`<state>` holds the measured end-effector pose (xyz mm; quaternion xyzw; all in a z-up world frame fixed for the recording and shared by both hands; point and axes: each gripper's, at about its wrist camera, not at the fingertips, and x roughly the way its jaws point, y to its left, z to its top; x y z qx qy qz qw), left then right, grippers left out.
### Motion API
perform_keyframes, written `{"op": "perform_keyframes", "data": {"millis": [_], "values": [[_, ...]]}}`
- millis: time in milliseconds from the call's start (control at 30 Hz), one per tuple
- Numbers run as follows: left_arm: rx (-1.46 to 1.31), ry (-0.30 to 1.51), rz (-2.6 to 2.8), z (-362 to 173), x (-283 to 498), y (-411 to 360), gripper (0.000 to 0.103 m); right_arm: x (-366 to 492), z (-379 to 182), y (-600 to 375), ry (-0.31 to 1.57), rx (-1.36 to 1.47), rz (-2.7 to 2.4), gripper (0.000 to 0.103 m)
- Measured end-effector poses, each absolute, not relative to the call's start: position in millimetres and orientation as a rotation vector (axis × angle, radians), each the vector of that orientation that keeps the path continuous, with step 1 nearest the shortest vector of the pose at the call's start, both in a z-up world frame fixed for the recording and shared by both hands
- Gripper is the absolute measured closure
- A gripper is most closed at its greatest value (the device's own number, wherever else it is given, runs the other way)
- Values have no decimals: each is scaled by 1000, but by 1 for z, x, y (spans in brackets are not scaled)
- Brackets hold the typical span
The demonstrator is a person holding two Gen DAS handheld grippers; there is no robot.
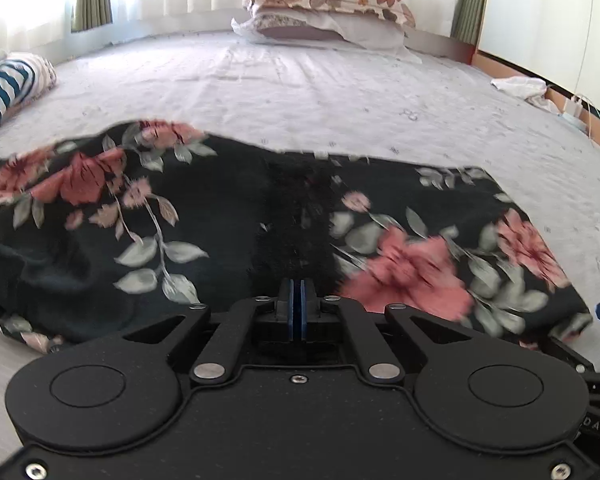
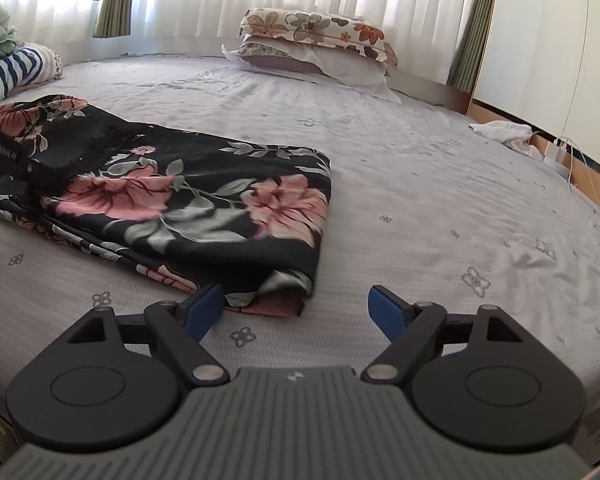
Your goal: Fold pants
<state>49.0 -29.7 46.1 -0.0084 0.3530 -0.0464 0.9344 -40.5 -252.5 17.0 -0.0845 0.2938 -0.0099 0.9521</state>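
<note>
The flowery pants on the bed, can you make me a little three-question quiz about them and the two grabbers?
1. True or false: the right gripper has its jaws open.
2. Multiple choice: What lies at the far end of the bed? A) a stack of pillows B) a laptop C) a basket
3. Fill in: the left gripper has its jaws ____ at the edge of the floral pants.

Key:
1. True. The blue pads are spread wide, near the pants' corner.
2. A. Two pillows, the top one with a flower print.
3. Shut. The two blue pads meet; whether cloth is pinched between them is not clear.
</note>
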Motion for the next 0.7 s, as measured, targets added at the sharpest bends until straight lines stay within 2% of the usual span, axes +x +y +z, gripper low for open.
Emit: {"op": "perform_keyframes", "data": {"millis": [133, 200, 233, 267, 400, 533, 700], "values": [[-11, 727, -99, 48, 52, -25, 94, -41, 19, -262, 608, -165, -37, 13], [-49, 731, -152, 48, 50, -20, 83, -45, 20, -268, 608, -160, -43, 13], [-75, 733, -181, 47, 49, -18, 60, -47, 21, -271, 610, -161, -50, 13], [-105, 733, -198, 47, 48, -16, 43, -49, 20, -273, 613, -164, -58, 13], [-141, 728, -249, 48, 49, -24, 39, -49, 18, -277, 617, -160, -84, 13], [-48, 698, -240, 49, 47, -44, 18, -46, 16, -276, 612, -164, -103, 13], [64, 667, -91, 39, 43, -53, 8, -44, 14, -275, 611, -155, -113, 13]]}}
